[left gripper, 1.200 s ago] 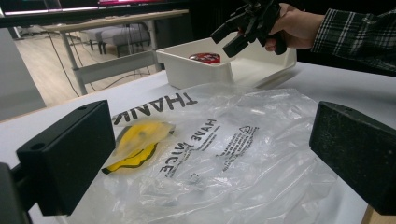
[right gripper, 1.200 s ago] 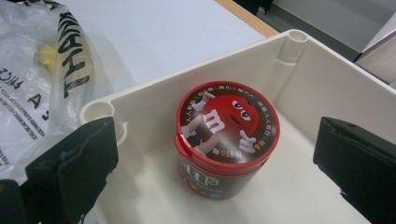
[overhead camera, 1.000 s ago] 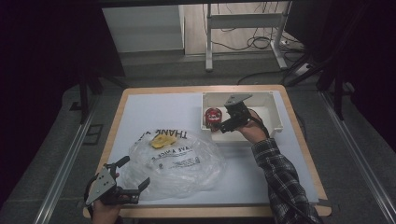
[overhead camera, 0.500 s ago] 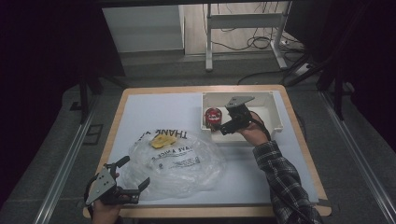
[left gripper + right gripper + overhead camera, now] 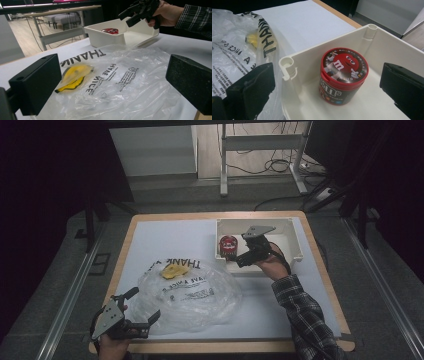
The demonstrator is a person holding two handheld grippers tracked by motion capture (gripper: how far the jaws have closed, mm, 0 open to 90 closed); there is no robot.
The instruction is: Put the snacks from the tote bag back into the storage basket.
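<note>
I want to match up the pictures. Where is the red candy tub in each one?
High view: the candy tub stands at the left end of the white bin, right of centre.
Left gripper view: its red lid peeks over the bin's wall, top middle.
Right gripper view: it stands upright in the middle, inside the bin.
Shared landmark: the plastic bag beside the bin.
</note>
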